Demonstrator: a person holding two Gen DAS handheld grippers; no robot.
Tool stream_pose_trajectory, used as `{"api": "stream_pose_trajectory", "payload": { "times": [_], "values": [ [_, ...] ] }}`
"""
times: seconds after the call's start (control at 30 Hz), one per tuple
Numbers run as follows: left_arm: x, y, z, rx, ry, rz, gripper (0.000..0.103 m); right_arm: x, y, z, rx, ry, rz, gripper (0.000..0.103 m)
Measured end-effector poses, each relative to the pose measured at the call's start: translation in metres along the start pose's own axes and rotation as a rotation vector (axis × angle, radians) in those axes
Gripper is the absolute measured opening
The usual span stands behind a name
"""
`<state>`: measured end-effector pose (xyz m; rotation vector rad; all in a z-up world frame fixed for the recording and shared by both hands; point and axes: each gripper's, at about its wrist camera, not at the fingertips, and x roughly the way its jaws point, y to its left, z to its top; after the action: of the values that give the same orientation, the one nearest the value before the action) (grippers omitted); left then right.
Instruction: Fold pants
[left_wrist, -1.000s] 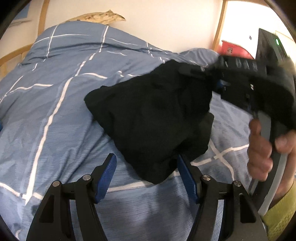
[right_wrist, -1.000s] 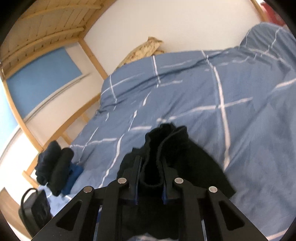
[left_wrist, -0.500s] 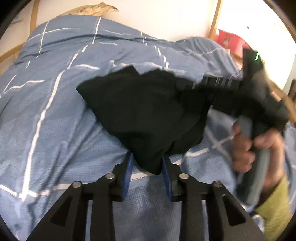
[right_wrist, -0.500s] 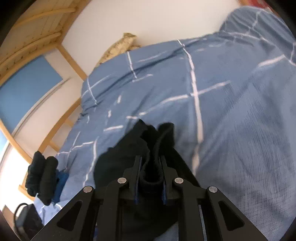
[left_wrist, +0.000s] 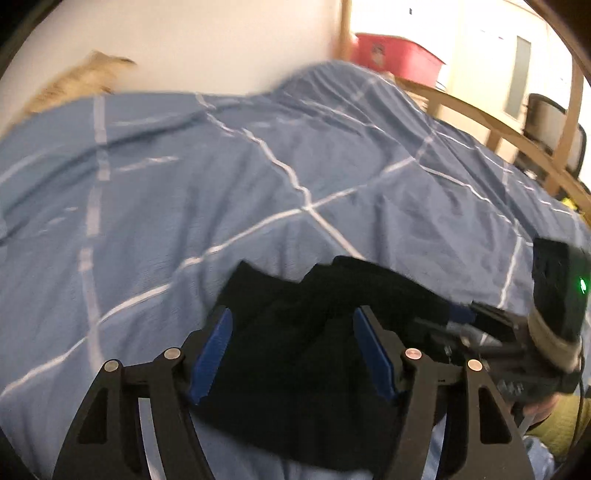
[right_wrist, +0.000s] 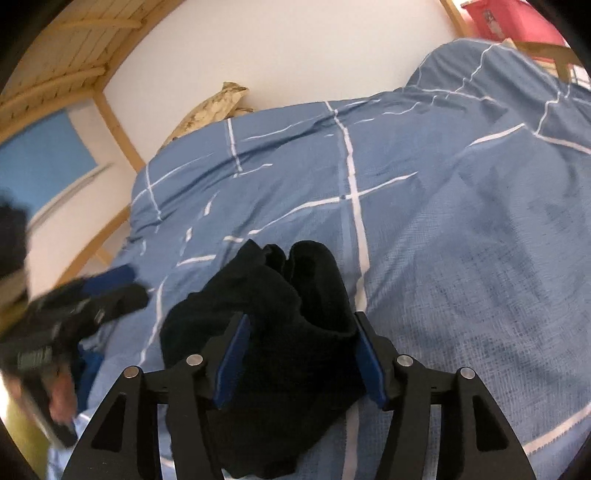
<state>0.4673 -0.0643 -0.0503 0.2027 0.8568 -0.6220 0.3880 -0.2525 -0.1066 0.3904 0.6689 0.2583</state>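
Left tongs (left_wrist: 291, 354) apart, right tongs (right_wrist: 299, 354) apart, bunched black pants (right_wrist: 273, 317) between both, blue duvet (right_wrist: 443, 221) stretching beyond.

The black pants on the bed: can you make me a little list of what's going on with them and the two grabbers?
pants: black pants, bunched up, lying on the blanket
surface: blue blanket with white lines
left gripper: open, fingers on either side of the pants
right gripper: open, pants between its fingers
fold: not neat yet, cloth looks lumpy
behind the bed: white wall, red box
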Motion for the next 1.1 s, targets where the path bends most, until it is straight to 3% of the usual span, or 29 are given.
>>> {"api": "stream_pose_trajectory", "payload": {
  "times": [0.13,0.37,0.53,0.8,0.97,1.1],
  "values": [
    [0.040,-0.010,0.015,0.084,0.079,-0.126,0.060,-0.004,0.000,-0.001,0.012,-0.026,-0.030,0.057],
    [0.083,-0.011,0.022,0.090,0.191,-0.207,0.061,0.004,-0.007,-0.002,0.039,-0.001,-0.021,0.057],
    [0.075,-0.009,0.018,0.066,0.160,-0.212,0.021,0.007,-0.006,-0.004,0.034,0.006,-0.022,0.057],
    [0.060,-0.020,0.036,0.091,0.084,-0.285,0.021,0.002,-0.006,-0.005,0.044,-0.018,-0.024,0.052],
    [0.093,-0.026,0.041,0.098,0.171,-0.281,0.025,0.003,-0.012,-0.005,0.076,-0.017,-0.026,0.052],
    [0.086,-0.026,0.045,0.119,0.144,-0.227,0.060,0.006,-0.017,-0.004,0.101,0.002,-0.026,0.046]
  ]
}}
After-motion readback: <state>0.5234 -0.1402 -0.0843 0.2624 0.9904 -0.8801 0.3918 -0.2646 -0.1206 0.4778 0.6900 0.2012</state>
